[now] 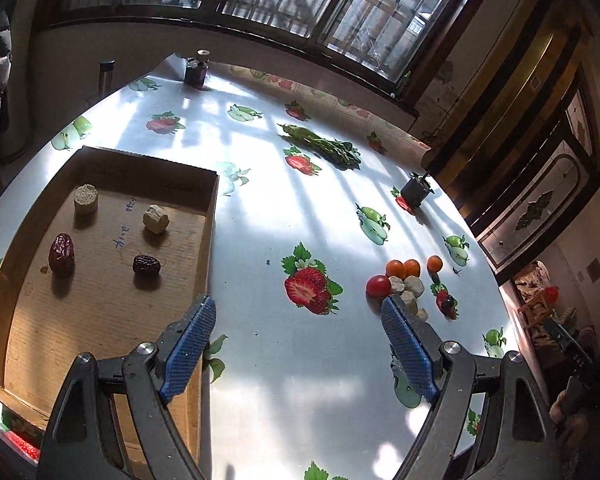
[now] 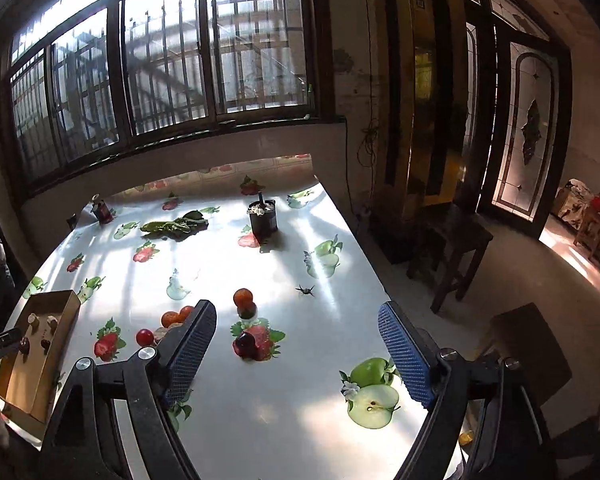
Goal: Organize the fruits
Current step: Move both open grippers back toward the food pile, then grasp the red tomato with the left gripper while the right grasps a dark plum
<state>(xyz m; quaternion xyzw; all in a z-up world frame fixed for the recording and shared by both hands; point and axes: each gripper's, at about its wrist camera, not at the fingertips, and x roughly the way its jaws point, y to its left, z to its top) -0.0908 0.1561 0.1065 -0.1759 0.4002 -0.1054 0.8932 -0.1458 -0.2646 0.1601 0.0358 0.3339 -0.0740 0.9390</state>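
A: Nearest me in the left wrist view is my left gripper (image 1: pixel 296 344), its blue pads spread wide with nothing between them, hovering over the tablecloth (image 1: pixel 284 200); one finger hangs over the near edge of the cardboard box (image 1: pixel 210 216); the right gripper (image 2: pixel 296 344) is likewise wide and empty, hanging over the near end of the table.

B: And the fruit?

A: In the box lie two red dates (image 1: pixel 62 253) and two pale cut cylinders (image 1: pixel 86 199), all apart from one another; the loose pile sits just past the left gripper's right finger; a red cherry tomato (image 1: pixel 378 286), some beige lumps (image 1: pixel 414 286) I cannot name, and three small oranges (image 1: pixel 395 269) behind them; from the right wrist view a dark plum-like fruit (image 2: pixel 246 345) rests on a printed strawberry, with one orange (image 2: pixel 243 297) beyond it.

B: How will they handle?

A: Light, I judge; the tomato is smooth, round and thin-skinned, so it may roll or squirt out; I would close across its widest part, gently; the oranges look firmer and more forgiving; the dates wrinkled, easy to hold across the short axis.

B: Further off?

A: A bunch of greens (image 1: pixel 324 146); two dark pots (image 1: pixel 416 192) near the far edges; then the barred window (image 2: pixel 160 48).
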